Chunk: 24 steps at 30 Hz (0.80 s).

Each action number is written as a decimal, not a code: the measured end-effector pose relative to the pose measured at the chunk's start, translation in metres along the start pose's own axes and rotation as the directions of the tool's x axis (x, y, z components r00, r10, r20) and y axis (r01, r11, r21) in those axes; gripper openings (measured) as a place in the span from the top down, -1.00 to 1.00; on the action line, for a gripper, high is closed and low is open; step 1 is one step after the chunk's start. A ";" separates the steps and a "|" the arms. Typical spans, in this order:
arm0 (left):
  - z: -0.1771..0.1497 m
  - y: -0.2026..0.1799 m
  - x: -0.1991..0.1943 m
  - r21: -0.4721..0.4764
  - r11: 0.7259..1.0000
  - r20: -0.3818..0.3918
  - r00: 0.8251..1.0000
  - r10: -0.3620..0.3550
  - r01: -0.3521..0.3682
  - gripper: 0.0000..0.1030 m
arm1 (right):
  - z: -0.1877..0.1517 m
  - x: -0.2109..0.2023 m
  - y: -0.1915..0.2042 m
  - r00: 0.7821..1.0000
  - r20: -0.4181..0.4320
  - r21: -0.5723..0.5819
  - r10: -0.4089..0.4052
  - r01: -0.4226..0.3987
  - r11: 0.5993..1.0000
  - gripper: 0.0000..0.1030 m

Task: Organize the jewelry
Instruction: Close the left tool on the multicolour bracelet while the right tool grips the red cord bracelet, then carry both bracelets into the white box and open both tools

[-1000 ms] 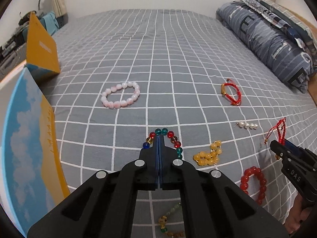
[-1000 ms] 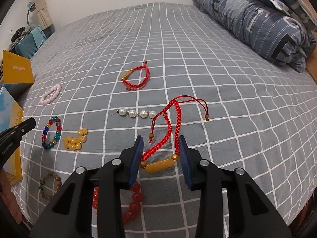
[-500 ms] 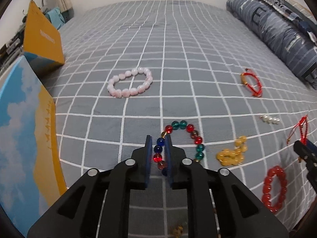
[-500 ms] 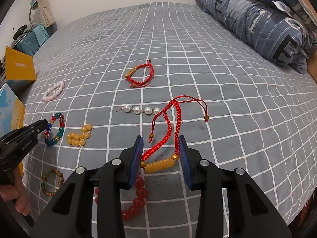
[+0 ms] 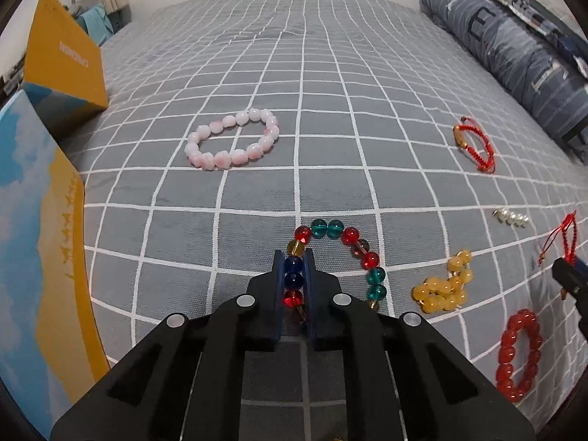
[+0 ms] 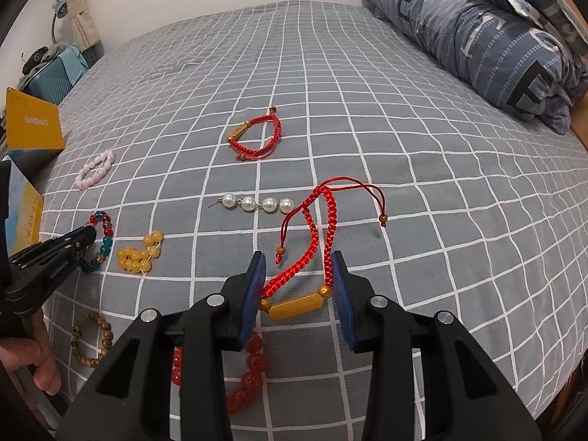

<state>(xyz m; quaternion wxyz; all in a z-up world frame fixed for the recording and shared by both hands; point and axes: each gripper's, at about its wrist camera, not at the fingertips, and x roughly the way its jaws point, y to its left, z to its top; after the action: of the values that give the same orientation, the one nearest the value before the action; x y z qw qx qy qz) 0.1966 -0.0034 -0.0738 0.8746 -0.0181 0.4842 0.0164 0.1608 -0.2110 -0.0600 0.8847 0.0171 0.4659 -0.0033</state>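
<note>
Jewelry lies scattered on a grey checked bedspread (image 5: 330, 110). My left gripper (image 5: 294, 261) is shut on the near side of a multicolour glass bead bracelet (image 5: 362, 248), which lies on the bed; it also shows in the right wrist view (image 6: 104, 237). My right gripper (image 6: 297, 268) is shut on the gold bar of a red cord bracelet (image 6: 308, 235), its cords trailing forward on the bed.
A pink bead bracelet (image 5: 231, 143), a yellow bead bracelet (image 5: 443, 286), a red bead bracelet (image 5: 518, 352), a pearl piece (image 6: 255, 203), a second red cord bracelet (image 6: 257, 137) and a wooden bead bracelet (image 6: 90, 338) lie around. Boxes (image 5: 62, 62) stand left. A folded duvet (image 6: 488, 25) lies right.
My left gripper opened, moved onto the near side of the multicolour bracelet and closed on its beads. My right gripper kept its hold on the red cord bracelet.
</note>
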 end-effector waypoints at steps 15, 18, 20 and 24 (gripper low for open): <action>0.002 -0.010 -0.069 0.015 0.998 0.155 0.986 -0.062 0.060 0.82 | 0.000 -0.025 0.003 0.999 0.053 -0.003 0.007 -0.007 1.000 0.32; 0.001 -0.011 -0.084 0.022 0.997 0.188 0.979 -0.073 0.070 0.82 | 0.001 -0.033 0.004 0.998 0.068 -0.002 0.007 -0.007 1.000 0.32; -0.001 -0.012 -0.092 0.027 0.997 0.204 0.976 -0.073 0.069 0.82 | 0.001 -0.041 0.005 0.996 0.084 -0.003 0.008 -0.008 1.000 0.32; -0.003 -0.012 -0.112 0.032 0.997 0.239 0.968 -0.080 0.075 0.82 | 0.000 -0.057 0.006 0.992 0.124 0.001 0.002 -0.002 1.000 0.32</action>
<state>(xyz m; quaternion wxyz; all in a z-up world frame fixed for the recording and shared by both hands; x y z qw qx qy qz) 0.1349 -0.0171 0.0197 0.9269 -0.0251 0.3739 -0.0212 0.1283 -0.2057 -0.0129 0.9118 0.0177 0.4101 -0.0035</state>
